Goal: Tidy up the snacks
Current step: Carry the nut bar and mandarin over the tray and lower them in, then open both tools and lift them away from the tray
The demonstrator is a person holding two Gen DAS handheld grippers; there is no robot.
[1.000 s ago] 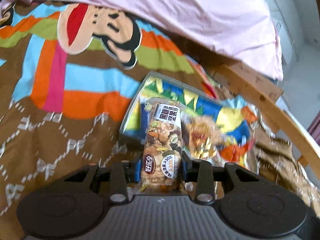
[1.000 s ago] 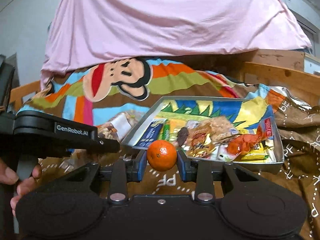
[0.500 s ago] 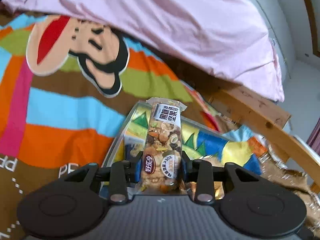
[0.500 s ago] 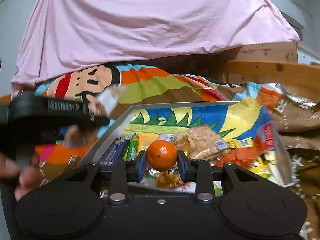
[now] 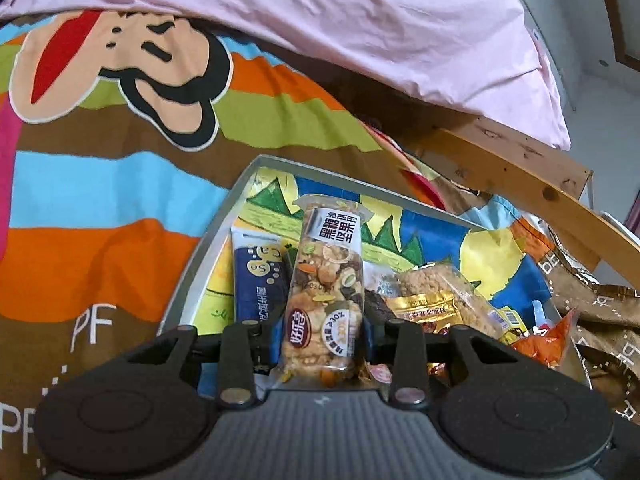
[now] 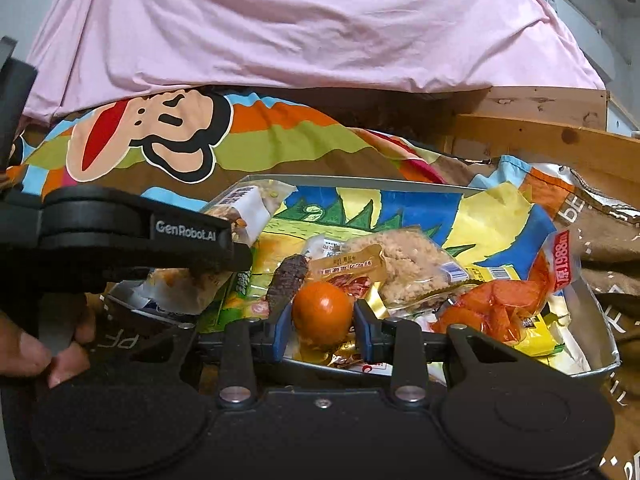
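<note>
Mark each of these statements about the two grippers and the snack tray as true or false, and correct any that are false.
1. The left gripper is shut on a nut bar. True.
2. The right gripper is open and holds nothing. False: it is shut on an orange.
3. The tray already has several snack packets in it. True.
4. The tray stands on a bare wooden table. False: it lies on a colourful cartoon-monkey blanket.
5. A pink sheet lies behind the blanket. True.
6. The nut bar is held over a dark blue packet at the tray's left side. True.
</note>
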